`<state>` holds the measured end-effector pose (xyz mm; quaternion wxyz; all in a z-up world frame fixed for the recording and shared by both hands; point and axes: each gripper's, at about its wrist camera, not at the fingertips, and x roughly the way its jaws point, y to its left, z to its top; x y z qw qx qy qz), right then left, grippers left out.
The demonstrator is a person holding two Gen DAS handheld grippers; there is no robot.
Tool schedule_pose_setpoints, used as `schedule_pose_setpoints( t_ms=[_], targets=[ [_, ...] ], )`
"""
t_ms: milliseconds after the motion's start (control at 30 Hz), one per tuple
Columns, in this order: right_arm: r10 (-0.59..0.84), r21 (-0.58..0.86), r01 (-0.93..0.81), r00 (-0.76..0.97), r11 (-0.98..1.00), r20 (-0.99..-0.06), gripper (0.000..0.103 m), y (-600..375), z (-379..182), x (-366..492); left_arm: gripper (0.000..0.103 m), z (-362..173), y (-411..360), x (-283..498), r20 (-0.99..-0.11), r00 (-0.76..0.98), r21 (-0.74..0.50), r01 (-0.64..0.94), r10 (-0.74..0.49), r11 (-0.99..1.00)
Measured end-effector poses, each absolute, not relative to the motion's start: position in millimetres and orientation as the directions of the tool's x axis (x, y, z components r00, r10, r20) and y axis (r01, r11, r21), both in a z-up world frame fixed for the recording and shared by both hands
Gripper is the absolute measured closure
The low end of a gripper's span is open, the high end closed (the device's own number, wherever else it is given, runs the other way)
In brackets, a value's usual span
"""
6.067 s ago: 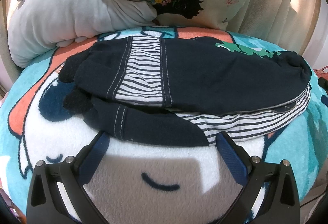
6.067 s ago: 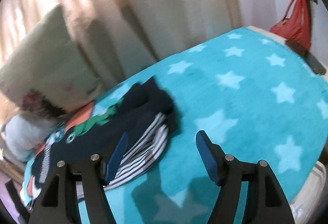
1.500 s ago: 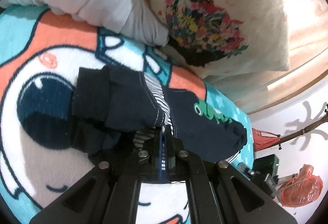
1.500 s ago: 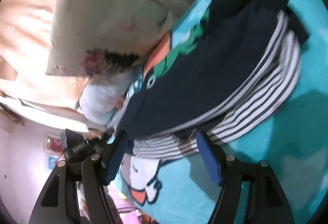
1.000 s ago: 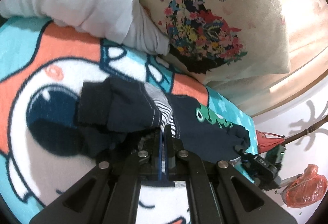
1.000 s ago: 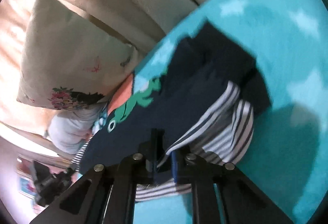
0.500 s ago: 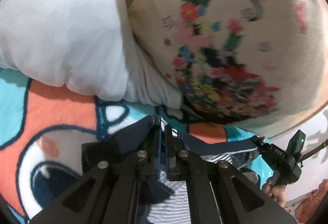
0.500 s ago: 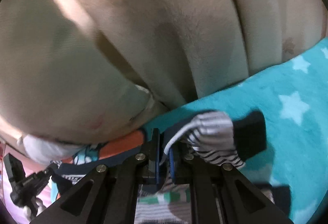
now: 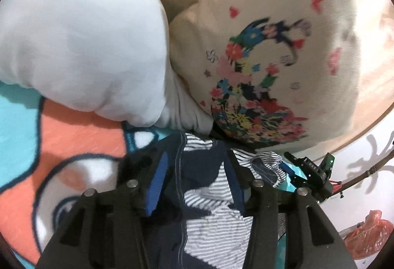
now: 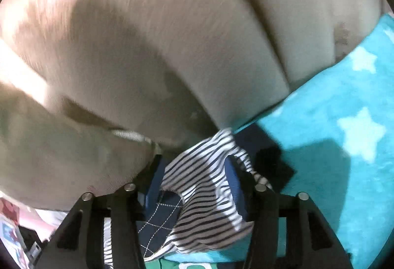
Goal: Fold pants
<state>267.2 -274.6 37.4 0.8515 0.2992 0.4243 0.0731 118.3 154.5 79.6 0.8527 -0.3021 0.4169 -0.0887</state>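
Note:
The pants (image 9: 204,192) are navy with black-and-white striped lining and white stitching. They lie bunched on the bed blanket, close to the pillows. My left gripper (image 9: 194,180) is open, its blue pads either side of the pants' folded edge. My right gripper (image 10: 194,182) is open too, with the striped cloth (image 10: 204,177) lying loose between its pads. The right gripper also shows in the left wrist view (image 9: 307,170), at the far end of the pants.
A white pillow (image 9: 81,35) and a cream floral cushion (image 9: 270,67) press against the pants' far edge. A beige padded headboard (image 10: 172,35) stands behind. The teal star blanket (image 10: 344,145) stretches to the right. A red bag (image 9: 367,234) hangs at lower right.
Both grippers carried the pants' edge over toward the pillows while shut on it. Since half a second ago both have opened and let the cloth go.

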Motion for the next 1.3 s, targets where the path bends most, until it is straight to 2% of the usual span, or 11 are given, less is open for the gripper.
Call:
schedule_pose_setpoints(
  t_ms=[100,467,667,767,800,867,900,967,1033,1100,1300],
  targets=[
    [0.382,0.595,0.130,0.655,0.793,-0.652,0.048,-294,50,251,0.044,85,157,95,-0.681,0.644,-0.552,-0.139,-0.349,0.822],
    [0.380,0.580,0.118,0.648,0.806,-0.660,0.042,-338,39,101,0.044,36,139,40,-0.759,0.539,-0.524,-0.173,-0.365,0.834],
    [0.250,0.486,0.160,0.697,0.859,-0.672,0.036,-363,42,65,0.036,24,119,45,-0.778,0.509,-0.507,-0.166,-0.367,0.846],
    [0.257,0.457,0.142,0.667,0.878,-0.700,0.036,-351,30,76,0.034,24,109,47,-0.784,0.520,-0.486,-0.174,-0.340,0.856],
    [0.262,0.456,0.138,0.660,0.879,-0.704,0.036,-350,26,79,0.035,23,108,49,-0.787,0.523,-0.480,-0.183,-0.328,0.858],
    [0.269,0.451,0.134,0.643,0.882,-0.717,0.035,-343,18,86,0.071,22,106,51,-0.796,0.519,-0.469,-0.204,-0.312,0.859],
    [0.248,0.433,0.132,0.657,0.892,-0.712,0.035,-338,16,87,0.082,20,105,54,-0.804,0.507,-0.466,-0.211,-0.311,0.859],
    [0.262,0.425,0.103,0.652,0.899,-0.712,0.042,-329,15,92,0.085,22,105,54,-0.803,0.513,-0.465,-0.218,-0.305,0.858],
    [0.301,0.447,0.080,0.632,0.891,-0.714,0.088,-324,13,97,0.093,30,106,48,-0.801,0.529,-0.449,-0.221,-0.280,0.866],
    [0.338,0.475,0.076,0.606,0.877,-0.720,0.088,-323,9,100,0.099,40,115,37,-0.786,0.551,-0.464,-0.226,-0.280,0.856],
    [0.397,0.536,0.046,0.620,0.843,-0.677,0.090,-328,21,79,0.103,64,140,3,-0.752,0.599,-0.497,-0.239,-0.276,0.834]
  ],
)
